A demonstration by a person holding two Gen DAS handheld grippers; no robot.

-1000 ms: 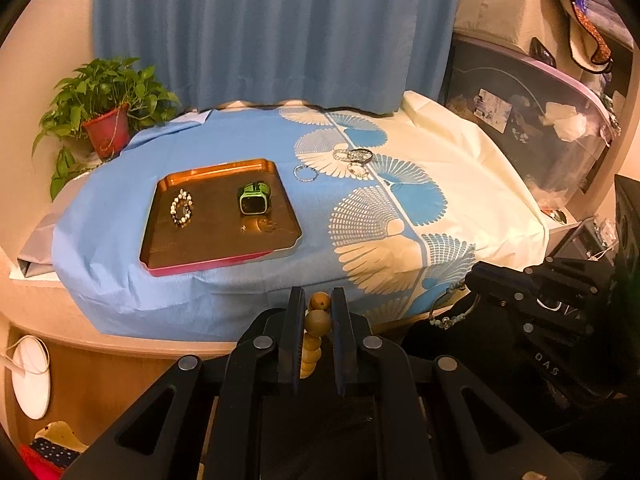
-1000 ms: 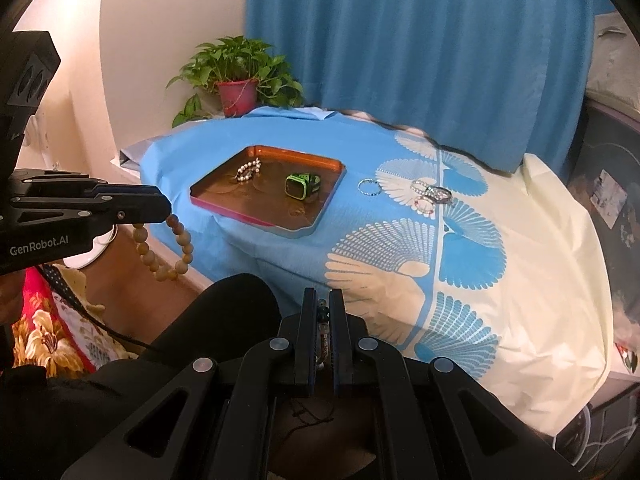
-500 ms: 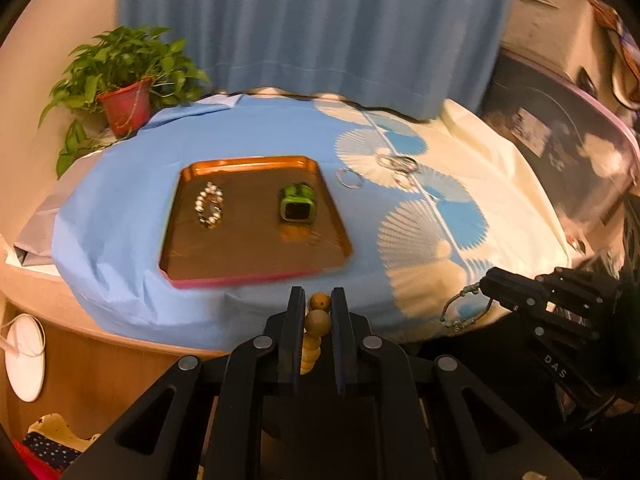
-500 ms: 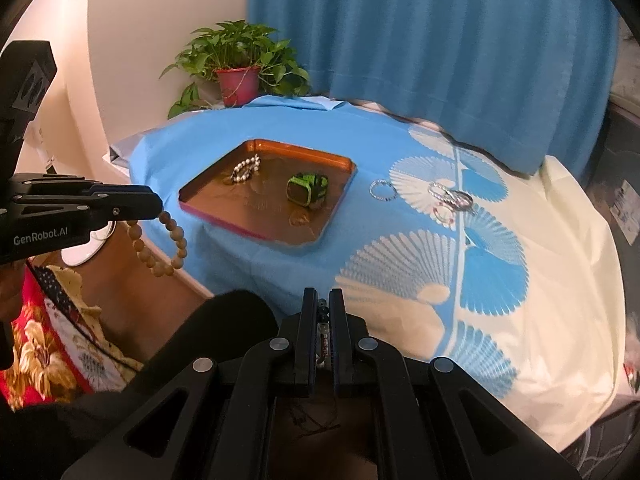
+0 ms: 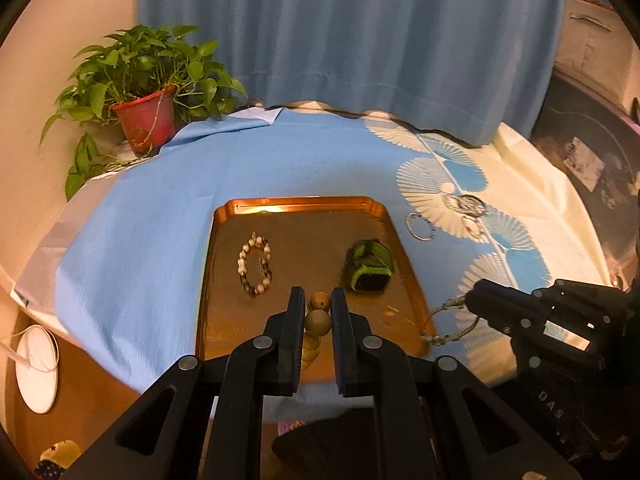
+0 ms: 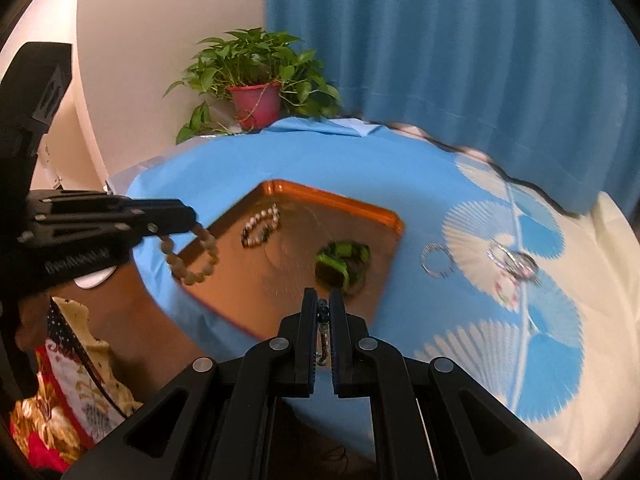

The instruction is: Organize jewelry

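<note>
My left gripper (image 5: pixel 314 300) is shut on a wooden bead bracelet (image 5: pixel 318 322), which hangs over the near left edge of the orange tray (image 5: pixel 300 204) in the right wrist view (image 6: pixel 192 258). My right gripper (image 6: pixel 323 304) is shut on a thin dark beaded bracelet (image 6: pixel 323 336), also seen beside the tray's near right corner (image 5: pixel 448 320). In the tray lie a pearl bracelet (image 5: pixel 256 262) and a green watch (image 5: pixel 370 266). A silver ring bracelet (image 5: pixel 420 227) and a tangle of silver jewelry (image 5: pixel 466 210) lie on the cloth to the right.
A blue and cream cloth (image 5: pixel 160 208) covers the table. A potted plant (image 5: pixel 146 120) stands at the back left, with a blue curtain (image 5: pixel 360 40) behind. A dark storage box (image 5: pixel 592 152) is at the right. A white round object (image 5: pixel 38 368) lies on the floor.
Both grippers have moved forward toward the tray, still holding their bracelets. The wooden beads now hang over the tray's near edge.
</note>
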